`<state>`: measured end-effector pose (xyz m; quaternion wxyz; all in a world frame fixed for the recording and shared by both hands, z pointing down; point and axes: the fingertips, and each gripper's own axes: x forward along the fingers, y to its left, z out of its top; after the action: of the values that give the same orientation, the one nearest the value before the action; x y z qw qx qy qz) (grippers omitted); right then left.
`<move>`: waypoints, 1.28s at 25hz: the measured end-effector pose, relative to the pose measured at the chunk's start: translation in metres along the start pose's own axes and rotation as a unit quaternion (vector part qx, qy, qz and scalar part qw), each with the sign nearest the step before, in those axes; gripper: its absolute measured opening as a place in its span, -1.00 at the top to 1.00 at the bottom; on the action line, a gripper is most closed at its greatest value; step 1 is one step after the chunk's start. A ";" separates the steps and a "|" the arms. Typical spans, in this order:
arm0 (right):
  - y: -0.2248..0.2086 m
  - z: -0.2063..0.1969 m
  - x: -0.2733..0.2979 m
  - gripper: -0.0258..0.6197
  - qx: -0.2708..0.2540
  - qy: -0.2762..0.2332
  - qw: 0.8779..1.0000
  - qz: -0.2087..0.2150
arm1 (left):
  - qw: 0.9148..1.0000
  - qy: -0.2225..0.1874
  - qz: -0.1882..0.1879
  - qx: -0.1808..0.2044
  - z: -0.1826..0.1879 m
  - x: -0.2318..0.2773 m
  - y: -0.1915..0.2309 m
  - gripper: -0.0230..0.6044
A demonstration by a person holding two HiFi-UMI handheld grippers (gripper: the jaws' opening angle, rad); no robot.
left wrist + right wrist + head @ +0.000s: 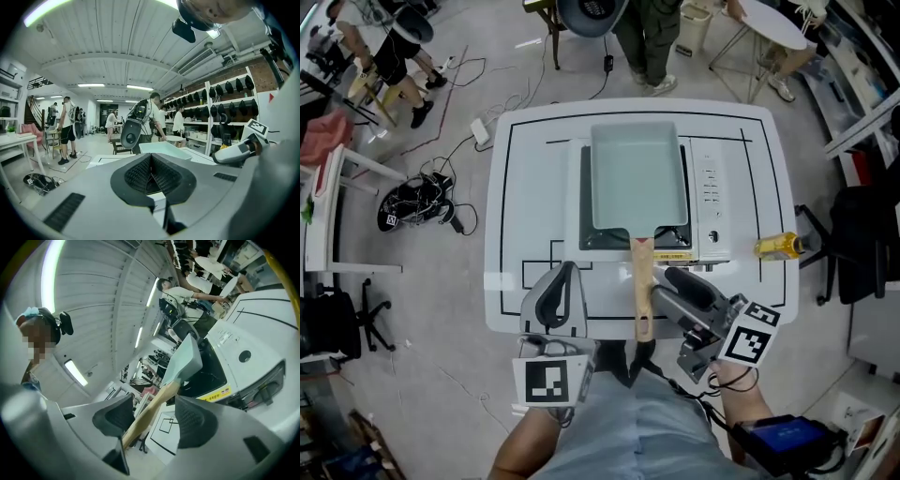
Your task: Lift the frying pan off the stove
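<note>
A pale green rectangular frying pan (637,176) sits on the white portable stove (712,202), its wooden handle (642,286) pointing toward me over the table's front edge. My right gripper (667,281) is at the handle's near end. In the right gripper view its jaws (152,416) stand open with the handle (154,404) passing between them, close to the left pad and not squeezed. My left gripper (565,272) hovers left of the handle with its pads (151,171) shut together on nothing. The pan (161,147) lies ahead of it.
The stove stands on a white table (525,187) marked with black lines. A yellow can (780,246) lies near the table's right edge. Cables (417,202) lie on the floor to the left; people, chairs and a round table (773,21) are beyond.
</note>
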<state>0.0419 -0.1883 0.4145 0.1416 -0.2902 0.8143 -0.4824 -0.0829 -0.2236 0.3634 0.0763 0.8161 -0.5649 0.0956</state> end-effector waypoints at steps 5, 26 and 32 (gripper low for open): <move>-0.004 -0.006 0.008 0.14 0.028 0.023 0.999 0.008 | 1.000 0.002 -0.004 -0.005 -0.001 0.010 0.006 0.87; -0.023 -0.009 0.051 0.14 0.097 0.094 0.990 0.028 | 0.999 0.025 0.018 -0.040 -0.021 0.043 0.044 0.87; -0.028 -0.012 0.067 0.14 0.113 0.112 0.986 0.039 | 0.998 0.027 0.029 -0.044 -0.026 0.051 0.056 0.87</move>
<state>-0.0083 -0.2312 0.4483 0.0998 -0.1841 0.7759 -0.5950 -0.1195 -0.2832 0.4019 0.1245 0.7922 -0.5898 0.0950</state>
